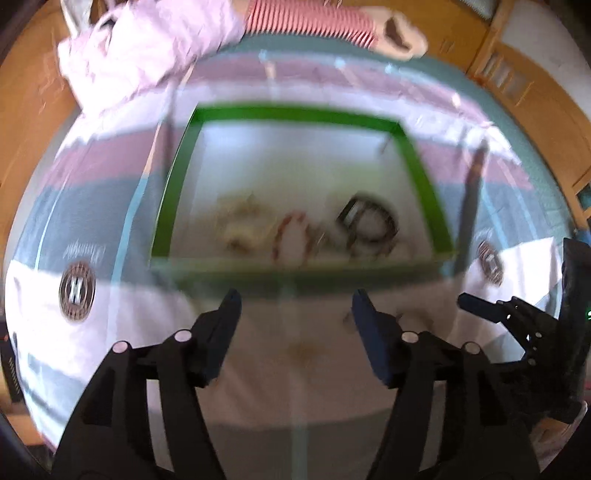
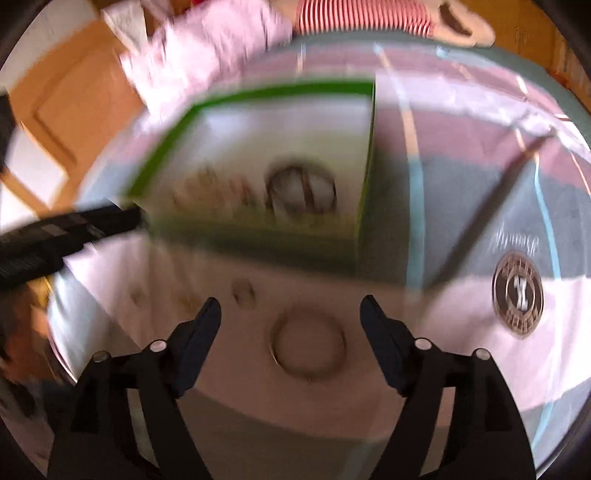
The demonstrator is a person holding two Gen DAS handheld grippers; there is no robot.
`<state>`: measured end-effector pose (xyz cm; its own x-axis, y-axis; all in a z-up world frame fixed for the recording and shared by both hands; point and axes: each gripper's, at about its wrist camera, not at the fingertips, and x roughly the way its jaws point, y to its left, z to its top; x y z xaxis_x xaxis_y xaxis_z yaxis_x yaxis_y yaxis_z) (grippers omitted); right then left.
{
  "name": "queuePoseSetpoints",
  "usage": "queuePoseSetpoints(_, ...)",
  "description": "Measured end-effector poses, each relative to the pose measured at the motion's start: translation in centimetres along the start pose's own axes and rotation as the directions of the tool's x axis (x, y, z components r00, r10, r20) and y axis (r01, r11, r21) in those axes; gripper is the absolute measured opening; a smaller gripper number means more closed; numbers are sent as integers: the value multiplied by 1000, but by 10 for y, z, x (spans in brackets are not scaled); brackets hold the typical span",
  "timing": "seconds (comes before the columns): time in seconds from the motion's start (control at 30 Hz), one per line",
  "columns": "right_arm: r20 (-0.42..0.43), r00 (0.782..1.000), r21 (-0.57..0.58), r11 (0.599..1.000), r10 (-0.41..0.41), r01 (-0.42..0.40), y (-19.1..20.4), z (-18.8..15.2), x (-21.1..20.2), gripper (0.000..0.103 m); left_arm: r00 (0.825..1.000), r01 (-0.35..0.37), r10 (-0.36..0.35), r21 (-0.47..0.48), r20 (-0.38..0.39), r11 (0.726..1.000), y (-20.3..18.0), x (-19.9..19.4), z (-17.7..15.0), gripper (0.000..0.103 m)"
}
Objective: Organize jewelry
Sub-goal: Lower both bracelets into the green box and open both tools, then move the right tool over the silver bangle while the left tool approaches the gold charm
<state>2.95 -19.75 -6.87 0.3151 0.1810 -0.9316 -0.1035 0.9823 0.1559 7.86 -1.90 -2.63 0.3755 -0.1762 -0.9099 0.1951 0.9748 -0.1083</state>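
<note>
A green-rimmed box [image 1: 177,184] with a white floor stands on the striped cloth; it also shows in the right wrist view [image 2: 364,184]. Blurred jewelry lies inside: a pale gold piece [image 1: 243,225], a red bracelet [image 1: 291,236] and a dark watch-like band [image 1: 369,225], the band also seen in the right wrist view [image 2: 303,192]. A gold bangle [image 2: 308,345] lies on the cloth just ahead of my right gripper [image 2: 291,302], which is open and empty. My left gripper [image 1: 295,299] is open and empty, just short of the box's near wall. Both views are motion-blurred.
The round table is covered with a pink, grey and white striped cloth [image 1: 92,236] with round logos [image 1: 77,291]. A pink garment [image 1: 140,48] and striped fabric [image 1: 314,22] lie at the far edge. The right gripper [image 1: 517,317] shows at the left view's right side. Small blurred items [image 2: 242,288] lie near the bangle.
</note>
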Motion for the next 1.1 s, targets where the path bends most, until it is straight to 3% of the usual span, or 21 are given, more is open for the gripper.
queuePoseSetpoints(0.07,-60,996,-35,998,-58,56,5,-6,14,78,998,-36,35,-25,-48,999,8,10,-7,67)
queuePoseSetpoints(0.17,-84,992,-69,994,-91,85,11,-11,23,78,995,-44,40,-35,-96,998,11,21,-18,70)
queuePoseSetpoints(0.33,-111,986,-78,990,-125,117,13,-15,33,82,989,-59,62,25,-137,998,-3,37,-37,76)
queuePoseSetpoints(0.67,-106,984,-93,987,-144,135,20,-19,36,85,988,-87,100,113,-117,990,-26,44,-43,83)
queuePoseSetpoints(1.1,-105,983,-97,985,-150,140,15,-11,39,85,980,-122,139,119,-141,985,-31,59,-43,85)
